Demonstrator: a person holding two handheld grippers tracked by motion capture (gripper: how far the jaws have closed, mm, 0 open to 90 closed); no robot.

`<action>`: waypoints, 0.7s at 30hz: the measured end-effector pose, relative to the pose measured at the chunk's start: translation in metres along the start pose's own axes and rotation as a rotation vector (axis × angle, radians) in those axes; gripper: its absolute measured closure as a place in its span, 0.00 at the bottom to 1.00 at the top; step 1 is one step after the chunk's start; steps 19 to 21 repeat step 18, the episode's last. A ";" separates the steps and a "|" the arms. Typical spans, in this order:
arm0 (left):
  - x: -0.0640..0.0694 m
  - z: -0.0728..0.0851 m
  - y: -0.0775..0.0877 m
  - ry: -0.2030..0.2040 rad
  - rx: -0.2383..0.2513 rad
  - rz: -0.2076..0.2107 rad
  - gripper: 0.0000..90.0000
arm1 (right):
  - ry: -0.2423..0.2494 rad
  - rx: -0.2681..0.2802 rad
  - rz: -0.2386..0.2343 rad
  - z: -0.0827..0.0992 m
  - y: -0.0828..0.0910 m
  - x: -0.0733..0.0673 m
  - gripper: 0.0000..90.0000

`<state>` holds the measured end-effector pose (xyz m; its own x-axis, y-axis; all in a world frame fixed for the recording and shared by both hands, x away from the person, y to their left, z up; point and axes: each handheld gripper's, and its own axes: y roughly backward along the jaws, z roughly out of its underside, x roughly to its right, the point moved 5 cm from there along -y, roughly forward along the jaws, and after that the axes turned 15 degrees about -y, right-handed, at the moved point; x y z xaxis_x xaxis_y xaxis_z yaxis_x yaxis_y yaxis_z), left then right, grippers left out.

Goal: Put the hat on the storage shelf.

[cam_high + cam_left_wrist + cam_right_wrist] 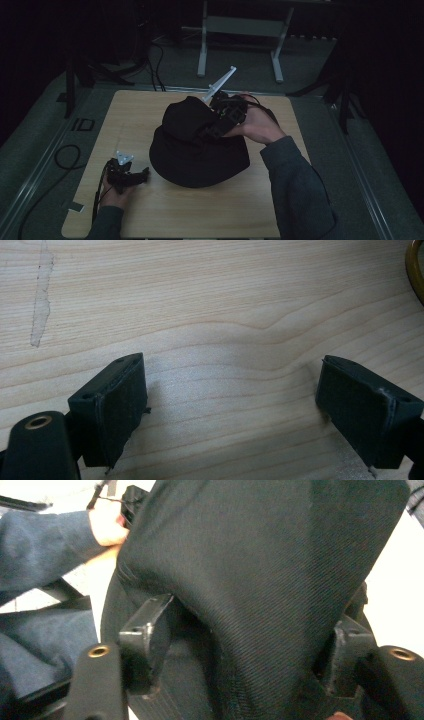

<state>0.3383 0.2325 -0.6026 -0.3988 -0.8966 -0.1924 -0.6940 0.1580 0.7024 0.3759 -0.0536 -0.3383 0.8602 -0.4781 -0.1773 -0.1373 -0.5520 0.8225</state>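
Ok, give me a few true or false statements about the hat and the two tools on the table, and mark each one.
1. The left tool has its jaws apart over bare wood. True.
2. The hat lies near the left tool's jaws, touching them. False: the hat sits mid-table, apart from that tool, which is near the table's front left corner.
3. The right tool has black hat fabric between its jaws. True.
4. The hat is white. False: it is black.
5. The right hand is at the hat's far right side. True.
6. The left tool is lifting the hat's brim. False: it holds nothing.
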 end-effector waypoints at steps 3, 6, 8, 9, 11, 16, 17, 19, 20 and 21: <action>0.000 0.000 0.000 -0.001 -0.001 0.000 0.15 | -0.012 0.011 0.013 -0.001 0.002 0.001 0.27; 0.000 0.000 0.000 -0.001 0.000 0.000 0.15 | -0.033 0.036 0.040 -0.001 0.007 0.004 0.17; 0.000 0.000 0.000 -0.002 -0.001 0.000 0.15 | -0.050 0.053 0.054 -0.001 0.011 0.006 0.14; 0.000 0.000 0.000 -0.002 -0.001 -0.001 0.15 | -0.054 0.063 0.057 0.000 0.014 0.006 0.12; 0.000 0.000 0.000 -0.003 -0.002 -0.001 0.15 | -0.055 0.078 0.063 0.002 0.018 0.008 0.12; 0.000 0.000 0.000 -0.002 -0.001 -0.001 0.15 | -0.053 0.087 0.053 0.009 0.028 0.008 0.11; 0.000 0.000 0.000 -0.002 -0.001 -0.001 0.15 | -0.052 0.085 0.057 0.010 0.029 0.008 0.11; 0.000 0.000 0.000 -0.002 0.000 -0.001 0.15 | -0.047 0.080 0.072 0.012 0.030 0.008 0.11; 0.000 0.000 0.000 -0.002 0.000 -0.001 0.15 | -0.047 0.080 0.072 0.012 0.030 0.008 0.11; 0.000 0.000 0.000 -0.002 0.000 -0.001 0.15 | -0.047 0.080 0.072 0.012 0.030 0.008 0.11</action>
